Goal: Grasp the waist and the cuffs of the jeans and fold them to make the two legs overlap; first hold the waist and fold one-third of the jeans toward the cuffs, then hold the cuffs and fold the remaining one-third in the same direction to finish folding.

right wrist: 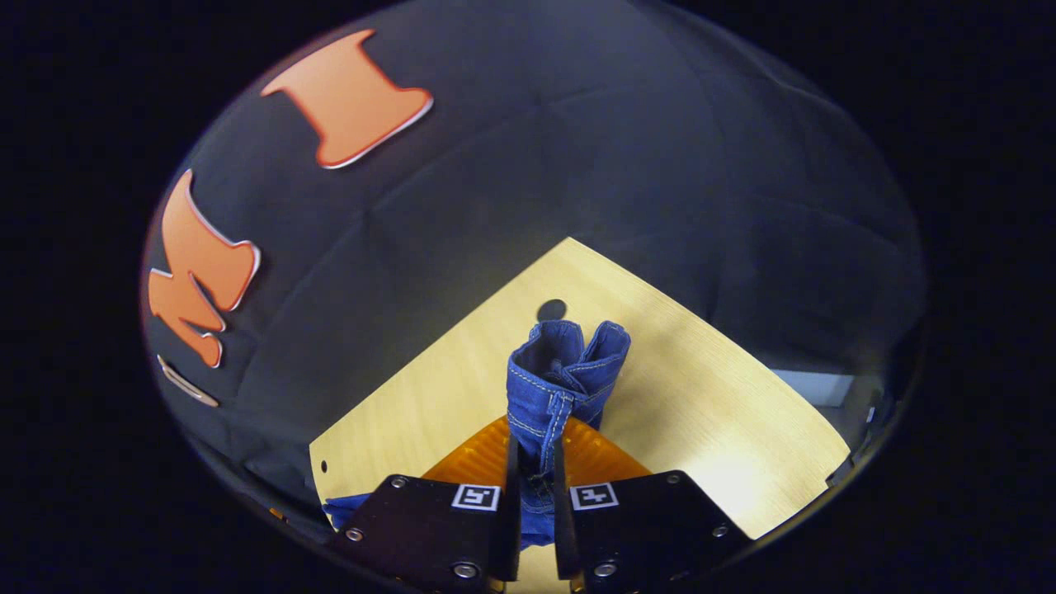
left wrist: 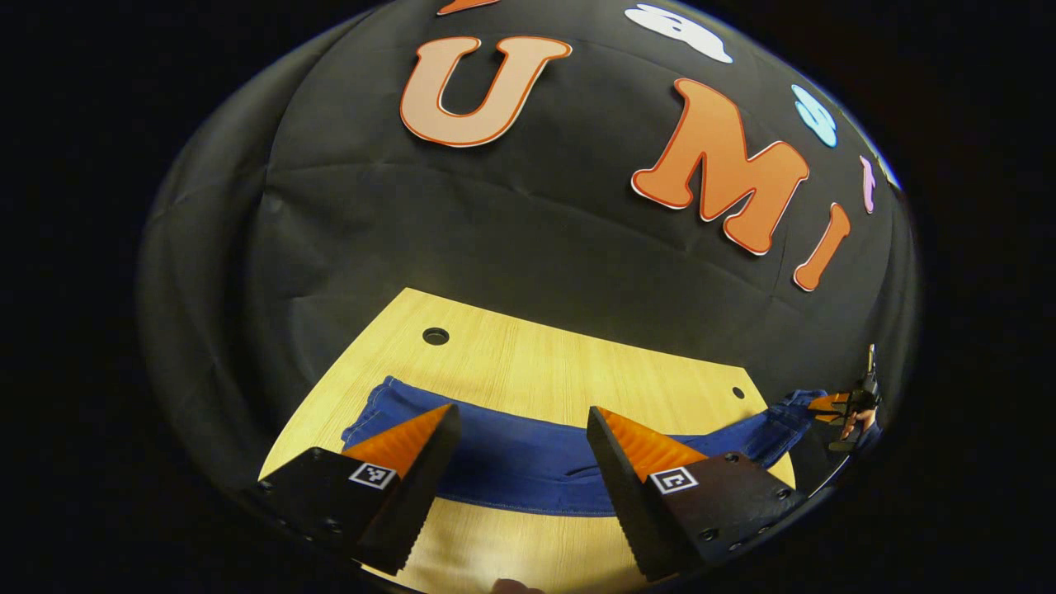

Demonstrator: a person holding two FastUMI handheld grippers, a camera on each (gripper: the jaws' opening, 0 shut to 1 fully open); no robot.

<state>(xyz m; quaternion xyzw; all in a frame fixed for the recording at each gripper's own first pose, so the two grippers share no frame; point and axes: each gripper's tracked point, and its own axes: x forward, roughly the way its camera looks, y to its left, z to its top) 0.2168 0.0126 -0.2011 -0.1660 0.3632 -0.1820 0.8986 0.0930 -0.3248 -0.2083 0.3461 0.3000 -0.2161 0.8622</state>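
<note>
Blue jeans (left wrist: 511,470) lie stretched in a band across the wooden table (left wrist: 544,355). In the left gripper view my left gripper (left wrist: 521,410) hovers open over the near part of the band, one finger toward each side, with nothing between them. Far right in that view, the right gripper (left wrist: 846,408) holds the raised end of the jeans. In the right gripper view my right gripper (right wrist: 535,450) is shut on a bunched end of the jeans (right wrist: 561,371), which stands up out of the jaws with stitched hems showing.
The table (right wrist: 701,396) has a round hole (left wrist: 435,336) near its far left corner, a smaller one (left wrist: 737,393) to the right, and a hole (right wrist: 551,310) beyond the bunched denim. Black cloth walls stand close behind the table.
</note>
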